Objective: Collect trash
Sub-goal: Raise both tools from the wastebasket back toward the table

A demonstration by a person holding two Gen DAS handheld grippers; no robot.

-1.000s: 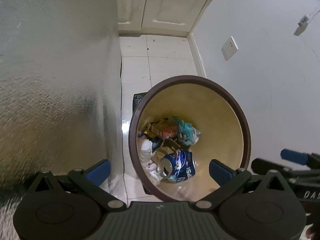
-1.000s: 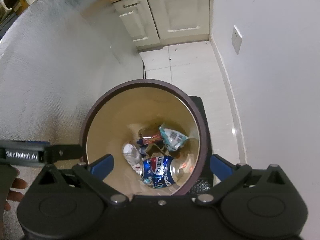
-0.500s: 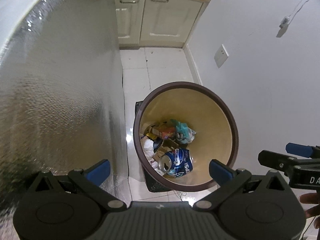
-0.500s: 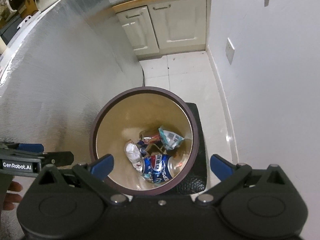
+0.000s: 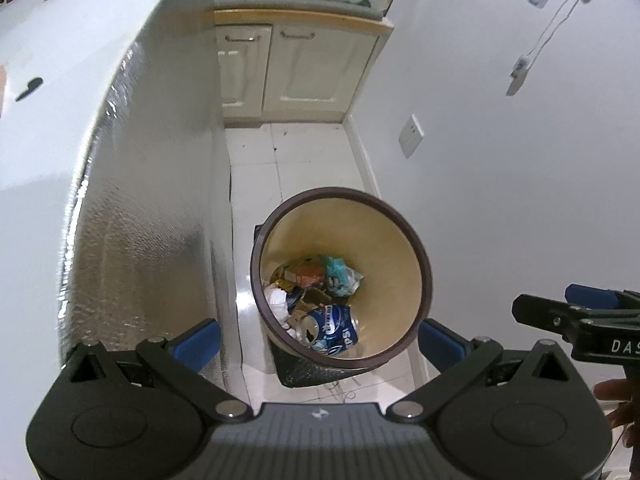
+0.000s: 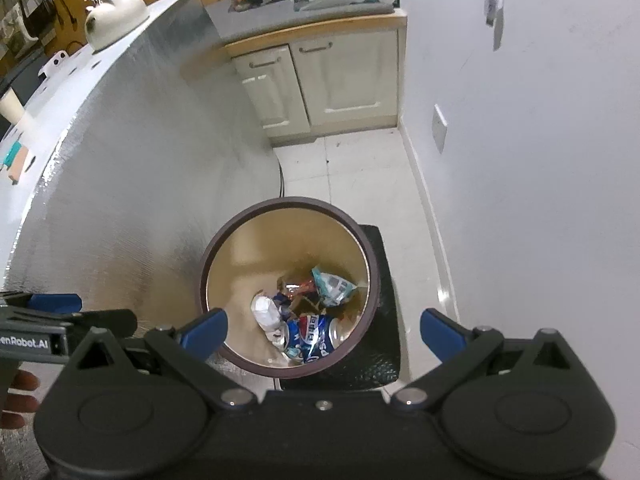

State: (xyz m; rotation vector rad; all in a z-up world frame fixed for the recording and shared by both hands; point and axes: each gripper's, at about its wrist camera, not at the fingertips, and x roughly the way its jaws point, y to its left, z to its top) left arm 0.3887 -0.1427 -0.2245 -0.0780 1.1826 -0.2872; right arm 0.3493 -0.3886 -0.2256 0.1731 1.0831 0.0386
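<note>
A round brown-rimmed bin (image 5: 404, 264) (image 6: 236, 264) with a tan inside stands on the floor below both grippers. A crushed blue Pepsi can (image 5: 334, 330) (image 6: 310, 338) lies in it among several wrappers and a white crumpled paper (image 6: 266, 310). My left gripper (image 5: 318, 342) is open and empty, well above the bin's near rim. My right gripper (image 6: 322, 330) is open and empty too, also high over the bin. The right gripper's side shows at the right edge of the left wrist view, and the left gripper's at the left edge of the right wrist view.
A silver-clad counter side (image 5: 132, 220) (image 6: 128, 184) rises close on the left. The white wall (image 5: 520, 200) with a socket (image 5: 412, 136) is on the right. Cream cabinets (image 6: 328, 84) close the far end of the tiled floor. A black mat (image 6: 384, 344) lies under the bin.
Both grippers have risen away from the bin, which looks smaller now. More of the counter top and cabinets has come into view. Both stay open.
</note>
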